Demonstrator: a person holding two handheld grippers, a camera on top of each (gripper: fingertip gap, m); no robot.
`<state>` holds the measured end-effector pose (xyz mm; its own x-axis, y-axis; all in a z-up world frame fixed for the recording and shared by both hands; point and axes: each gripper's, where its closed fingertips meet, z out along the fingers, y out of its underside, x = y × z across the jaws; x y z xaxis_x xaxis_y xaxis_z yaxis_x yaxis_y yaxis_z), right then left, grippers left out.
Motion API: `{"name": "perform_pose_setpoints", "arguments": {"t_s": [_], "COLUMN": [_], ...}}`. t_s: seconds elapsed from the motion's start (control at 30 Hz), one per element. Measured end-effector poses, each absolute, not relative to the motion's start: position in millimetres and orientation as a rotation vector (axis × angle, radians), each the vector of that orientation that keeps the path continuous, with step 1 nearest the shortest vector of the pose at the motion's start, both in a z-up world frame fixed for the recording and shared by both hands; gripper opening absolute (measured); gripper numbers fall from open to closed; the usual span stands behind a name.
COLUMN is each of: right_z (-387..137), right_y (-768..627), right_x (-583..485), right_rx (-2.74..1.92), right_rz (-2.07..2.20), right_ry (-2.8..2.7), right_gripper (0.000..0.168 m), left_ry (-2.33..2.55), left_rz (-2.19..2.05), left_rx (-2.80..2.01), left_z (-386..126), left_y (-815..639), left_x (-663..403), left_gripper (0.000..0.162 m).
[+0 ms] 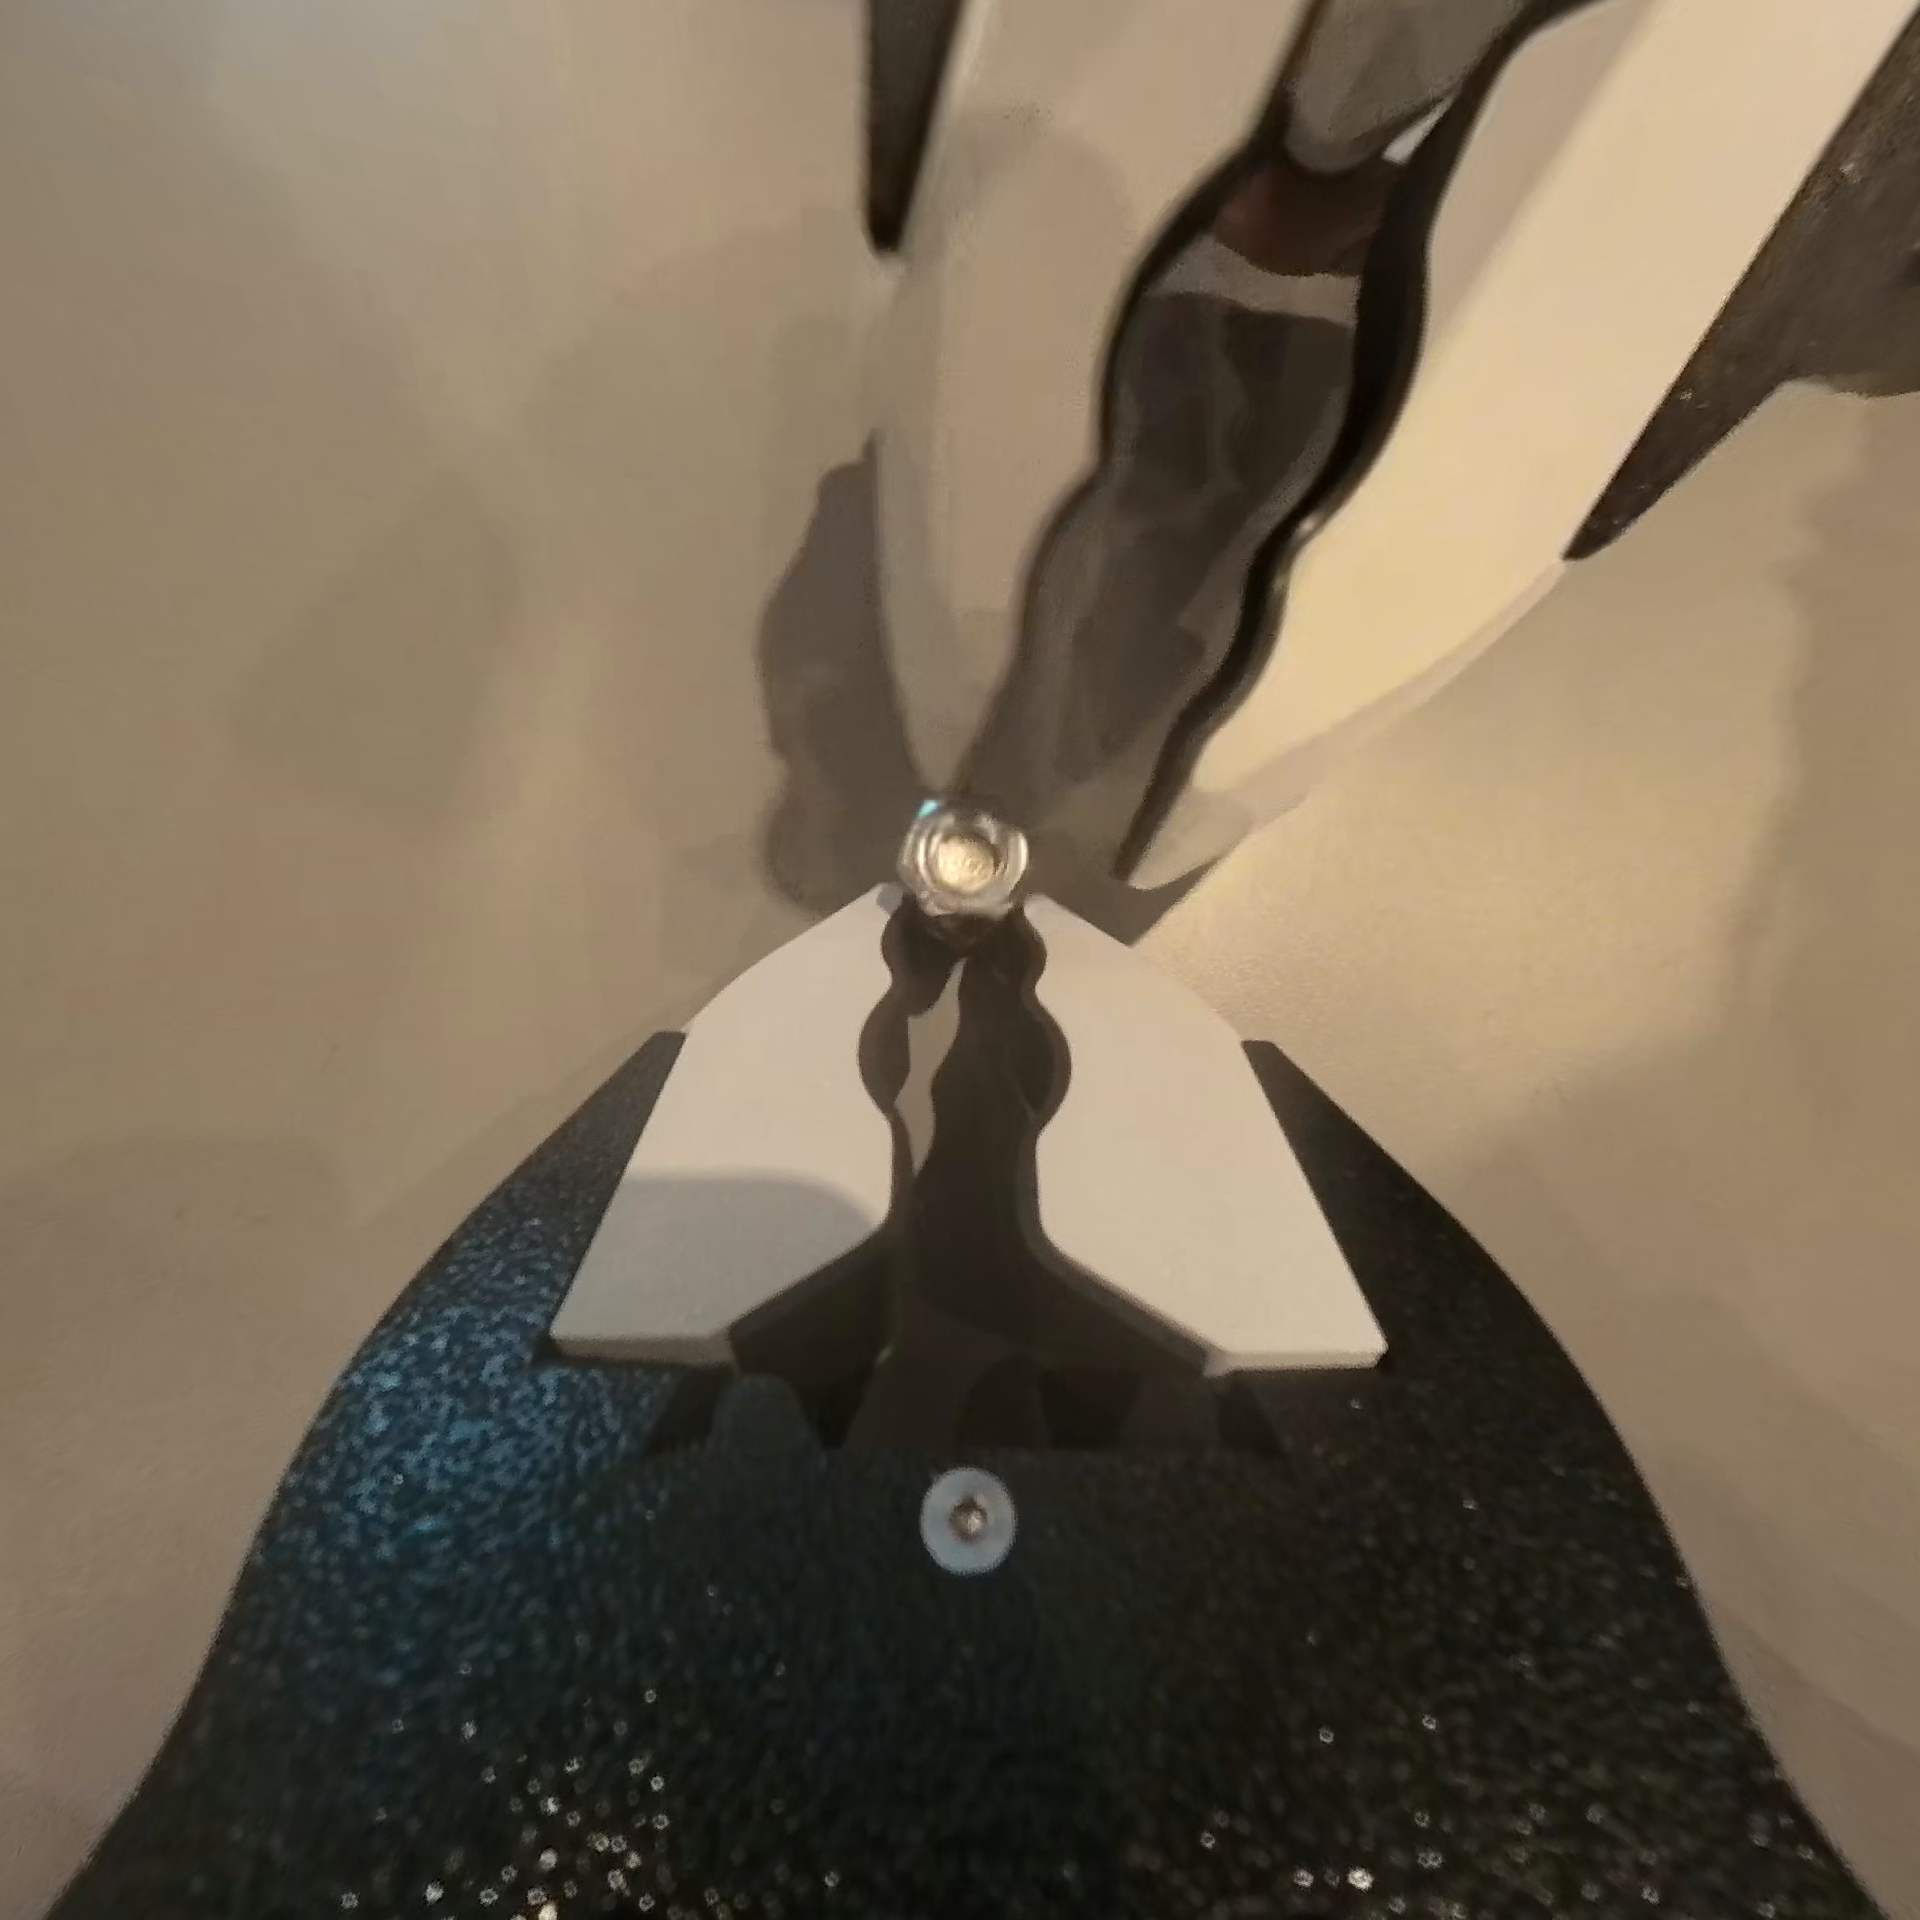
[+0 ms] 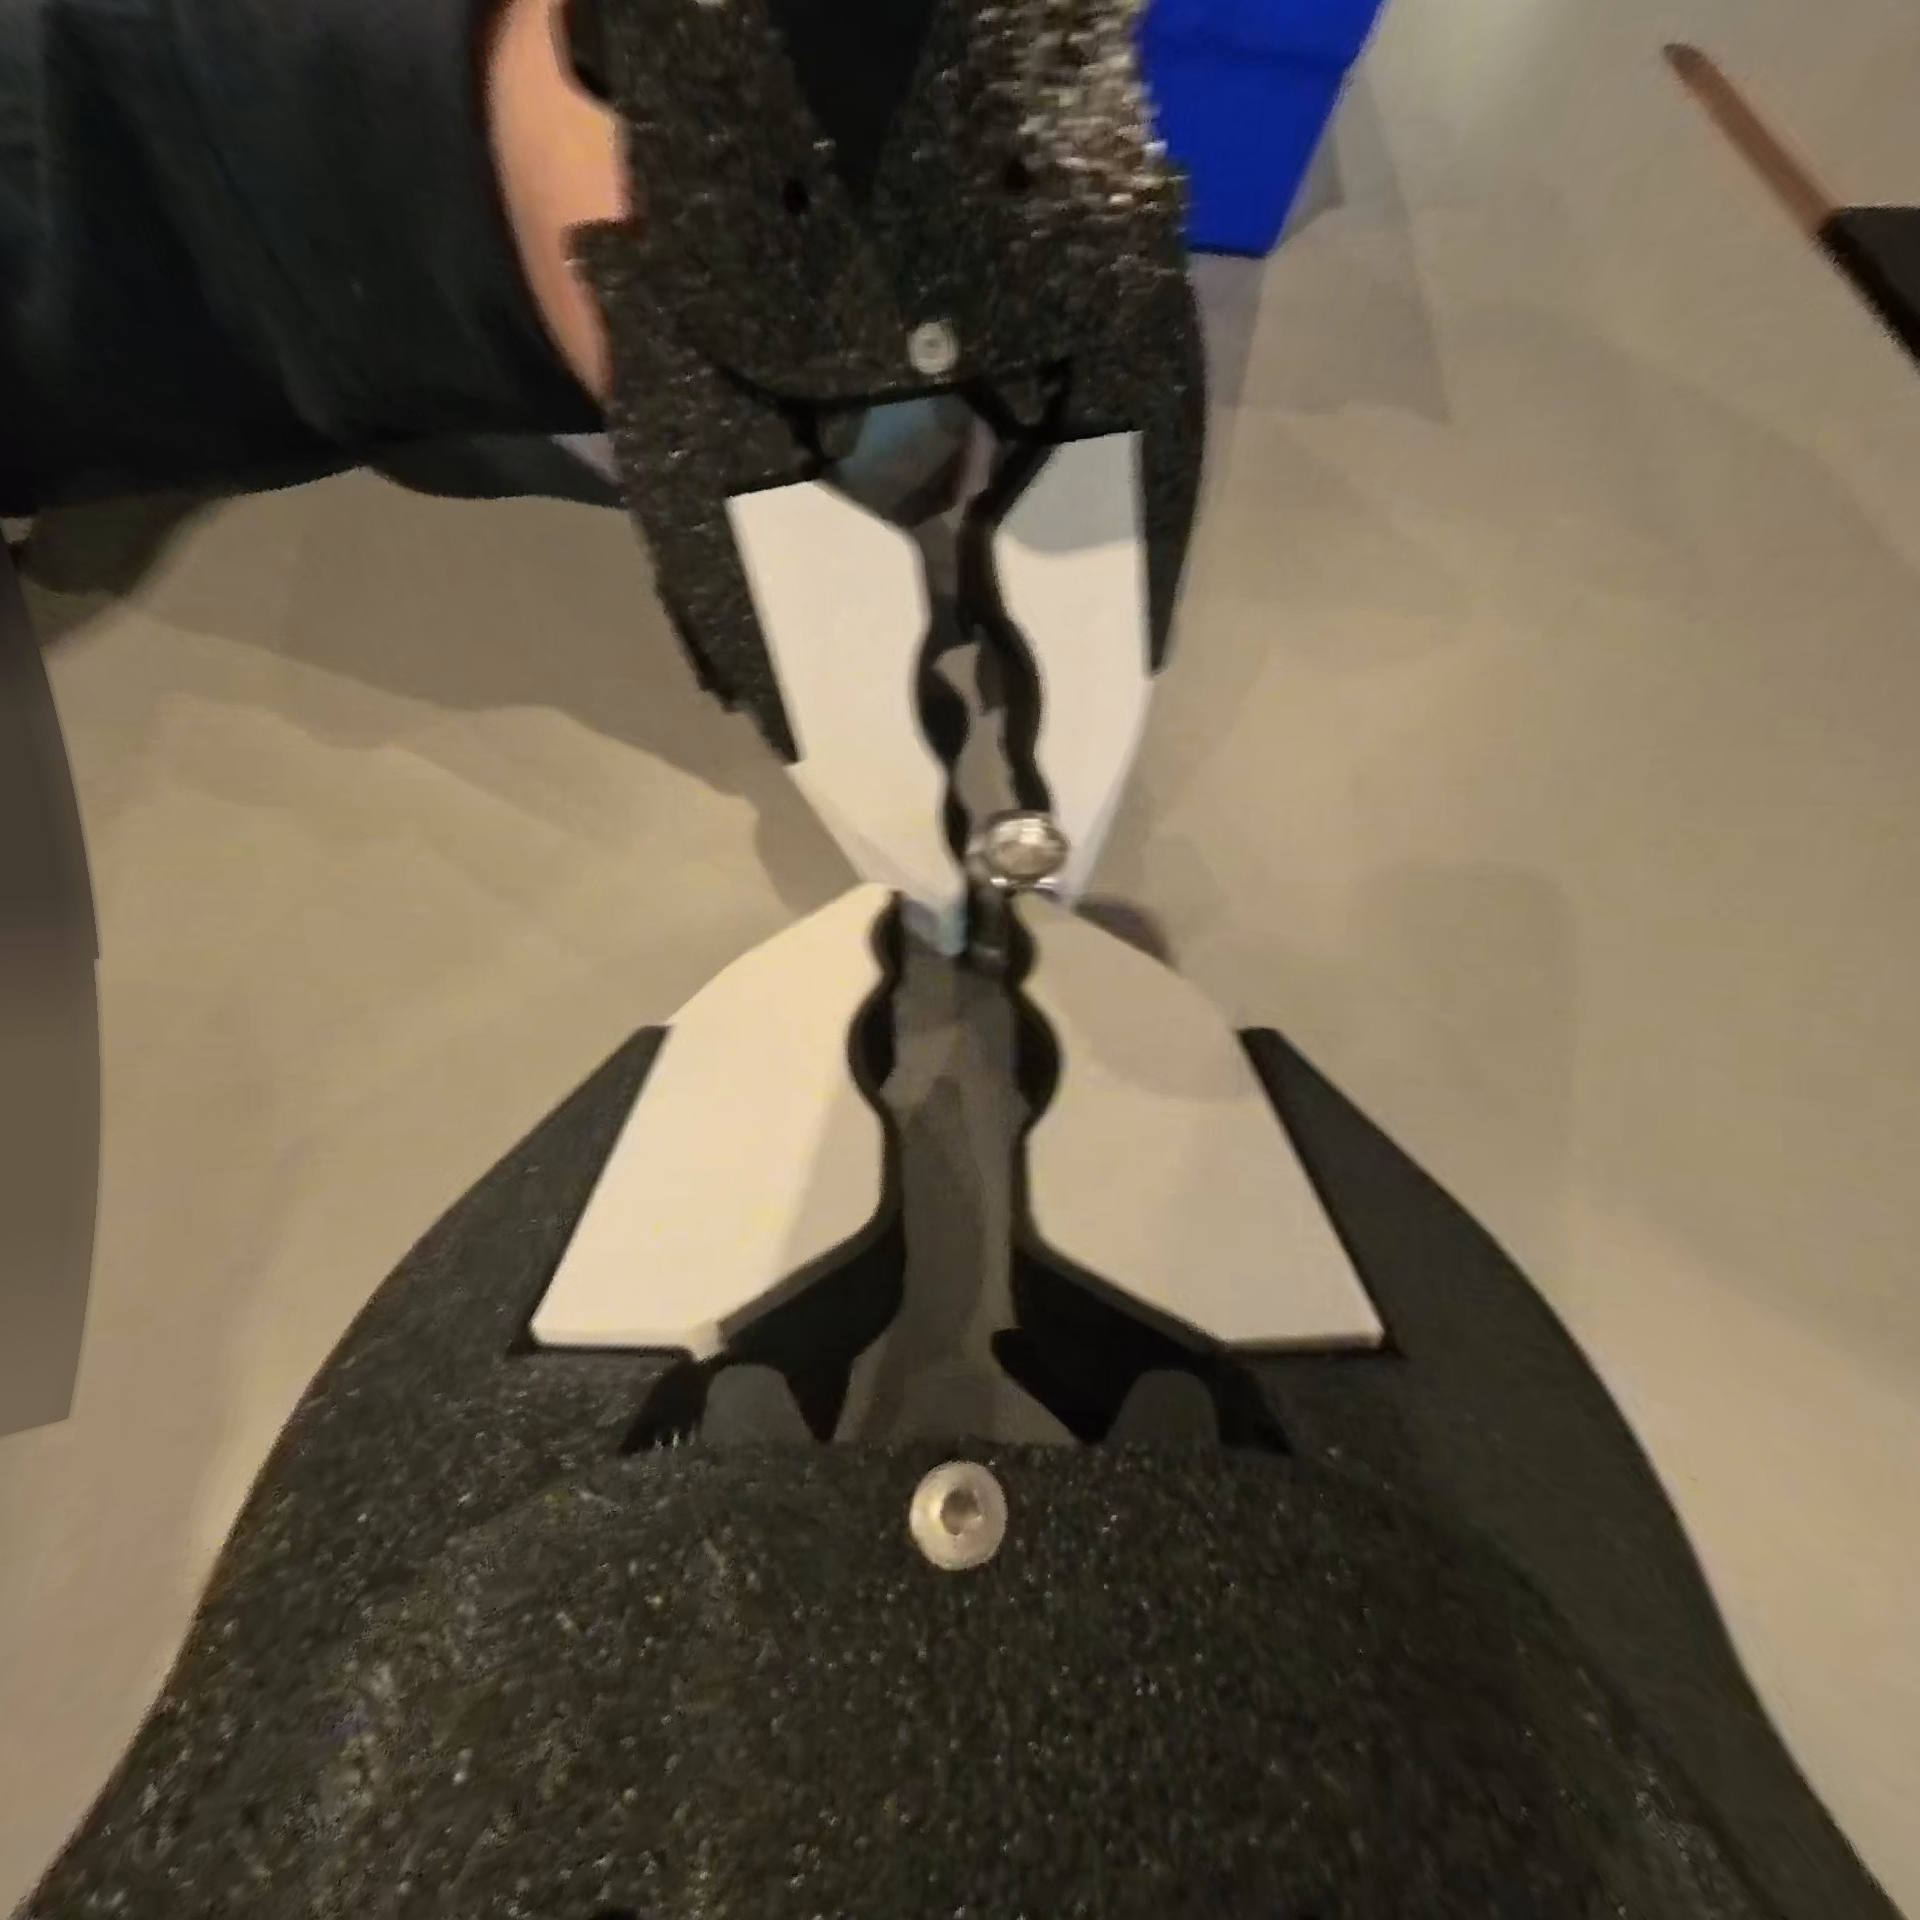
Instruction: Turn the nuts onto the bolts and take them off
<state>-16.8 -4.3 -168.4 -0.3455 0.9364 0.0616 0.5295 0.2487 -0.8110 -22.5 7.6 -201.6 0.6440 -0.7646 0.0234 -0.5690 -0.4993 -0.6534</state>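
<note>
Steel nut (image 1: 962,861) and bolt (image 2: 1023,849) are meeting tip to tip, left tool (image 1: 961,914) and right tool (image 2: 961,920) each pinching one, which unclear; keeping axes aligned is avoiding cross-threading.

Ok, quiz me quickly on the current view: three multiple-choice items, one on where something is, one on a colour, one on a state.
1. Where is the nut and bolt?
A. Lying loose on the table
B. Between the meeting tips of the left gripper and the right gripper
C. In the person's bare hand

2. What colour is the bin behind the grippers?
A. Red
B. Green
C. Blue

3. How do the left gripper's fingers stand?
A. Drawn together, with only a thin gap
B. Spread wide apart
C. Out of sight

Answers:
1 B: both wrist views show the metal piece where the two pairs of tips meet, off the surface.
2 C: the right wrist view shows a blue bin at the top.
3 A: the left wrist view shows the white fingers converging on the metal piece.
</note>
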Motion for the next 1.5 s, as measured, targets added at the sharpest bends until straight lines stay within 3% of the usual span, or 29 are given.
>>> {"name": "perform_pose_setpoints", "arguments": {"t_s": [0.03,0.1,0.3,0.4,0.63,0.77,1.07,1.1,1.17,1.37,1.43,1.47,1.5], "right_z": [-167,-162,-165,-165,-162,-163,-166,-165,-158,-165,-170,-170,-168], "right_y": [-10,-7,2,-8,4,-10,0,-5,-5,7,0,-6,-9], "right_x": [-13,-13,-20,-13,-20,-13,-20,-16,-15,-21,-19,-15,-13], "right_rx": [-1.310,-1.304,-1.337,-1.318,-1.347,-1.318,-1.341,-1.328,-1.319,-1.353,-1.346,-1.322,-1.315], "right_rz": [0.995,0.999,0.953,0.996,0.983,1.032,0.953,0.986,1.018,0.926,0.934,0.958,0.977], "right_ry": [-2.009,-1.973,-1.919,-1.983,-1.887,-1.967,-1.909,-1.945,-1.912,-1.877,-1.940,-1.982,-1.989], "right_gripper": [0.004,0.005,0.027,0.007,0.026,0.006,0.020,0.008,0.004,0.025,0.019,0.003,0.000], "left_ry": [1.032,1.033,1.033,1.031,1.031,1.030,1.034,1.032,1.032,1.032,1.032,1.032,1.030], "left_rz": [-0.416,-0.414,-0.417,-0.421,-0.421,-0.422,-0.420,-0.422,-0.420,-0.418,-0.420,-0.422,-0.419], "left_rx": [-2.247,-2.246,-2.240,-2.237,-2.237,-2.237,-2.239,-2.239,-2.238,-2.239,-2.239,-2.239,-2.239], "left_z": [-202,-202,-202,-202,-202,-202,-202,-202,-202,-202,-202,-202,-202], "left_y": [8,8,8,8,8,8,8,8,8,8,8,8,8], "left_x": [-22,-22,-22,-22,-22,-22,-22,-22,-23,-23,-23,-22,-23], "left_gripper": [0.015,0.015,0.015,0.015,0.015,0.016,0.015,0.015,0.015,0.016,0.015,0.015,0.016]}}
